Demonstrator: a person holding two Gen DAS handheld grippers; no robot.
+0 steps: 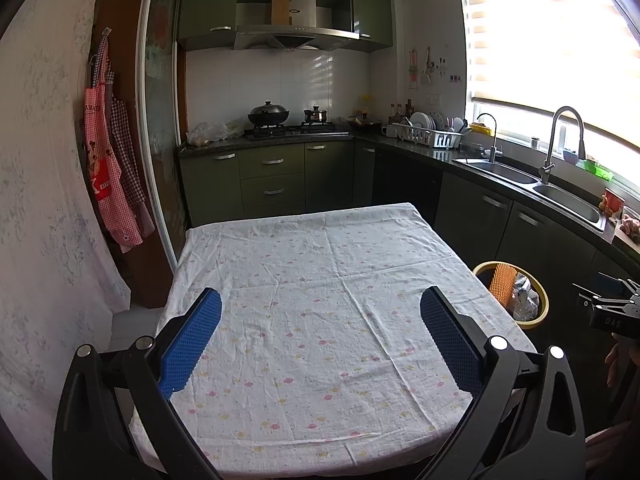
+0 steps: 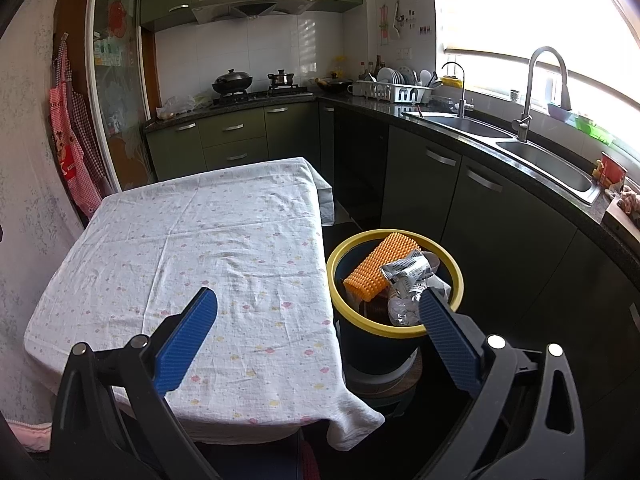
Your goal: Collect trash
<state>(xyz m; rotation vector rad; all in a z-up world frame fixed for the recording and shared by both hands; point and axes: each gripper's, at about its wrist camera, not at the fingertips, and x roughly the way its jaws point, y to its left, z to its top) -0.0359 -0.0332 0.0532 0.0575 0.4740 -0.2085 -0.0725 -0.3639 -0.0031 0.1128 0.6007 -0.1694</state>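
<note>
A dark bin with a yellow rim (image 2: 456, 276) stands on the floor to the right of the table. It holds an orange ridged piece (image 2: 376, 266) and crumpled silver wrappers (image 2: 408, 280). The bin also shows in the left wrist view (image 1: 536, 322). My left gripper (image 1: 320, 300) is open and empty above the white flowered tablecloth (image 1: 320, 280). My right gripper (image 2: 318, 300) is open and empty, over the table's right edge and the bin. The right gripper's body shows at the right edge of the left wrist view (image 1: 612, 312).
Dark green kitchen cabinets (image 1: 272, 176) and a black counter with a double sink (image 2: 520, 148) run along the back and right. A stove with pots (image 1: 276, 120) is at the back. Aprons (image 1: 112, 168) hang on the left wall.
</note>
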